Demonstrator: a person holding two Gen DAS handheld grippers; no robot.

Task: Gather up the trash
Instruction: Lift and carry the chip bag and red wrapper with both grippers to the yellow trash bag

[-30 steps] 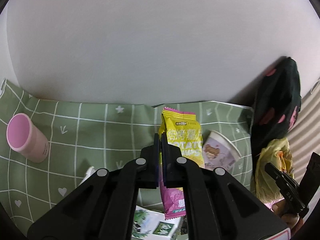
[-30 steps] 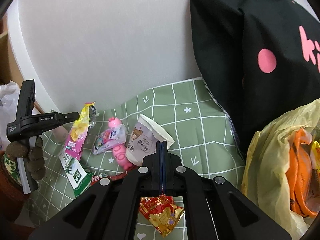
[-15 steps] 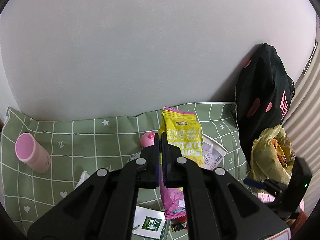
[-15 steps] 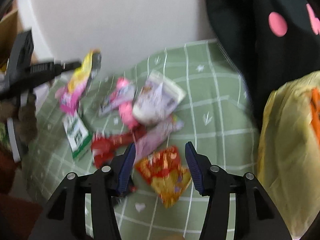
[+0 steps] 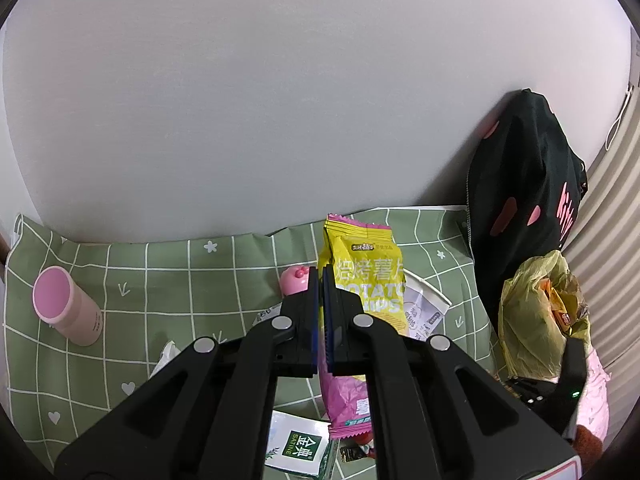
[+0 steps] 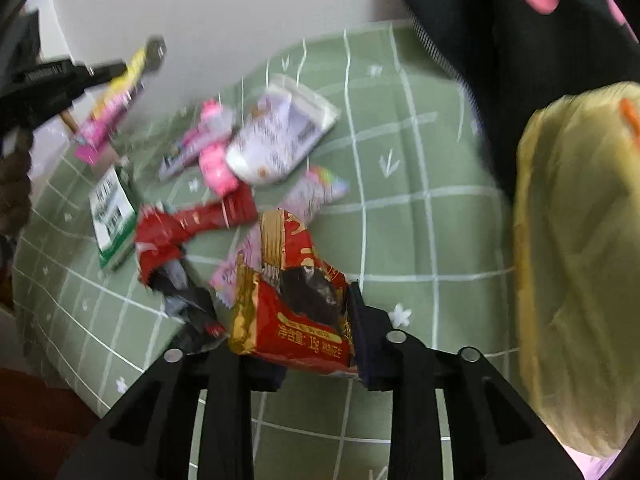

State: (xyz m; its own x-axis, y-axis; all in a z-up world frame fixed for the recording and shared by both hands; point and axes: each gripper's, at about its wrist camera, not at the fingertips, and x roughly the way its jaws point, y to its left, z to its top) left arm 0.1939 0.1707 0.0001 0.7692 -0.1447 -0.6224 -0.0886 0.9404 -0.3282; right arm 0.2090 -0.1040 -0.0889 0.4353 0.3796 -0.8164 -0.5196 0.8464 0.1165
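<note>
Right gripper (image 6: 316, 332) jaws are closing around the light, crinkly red wrapper (image 6: 292, 300), best pinched mid-body; left gripper (image 5: 320, 312) clamps the chip bag (image 5: 368, 280).

Bystanders on the green checked cloth

A pink cup (image 5: 66, 306) stands upright at the cloth's (image 5: 168, 268) left side — well apart from everything else. At the right, a black bag (image 5: 524, 184) with pink spots leans against the pale wall (image 5: 280, 100) — ribbed blinds (image 5: 612, 208) hang just beside it.
</note>
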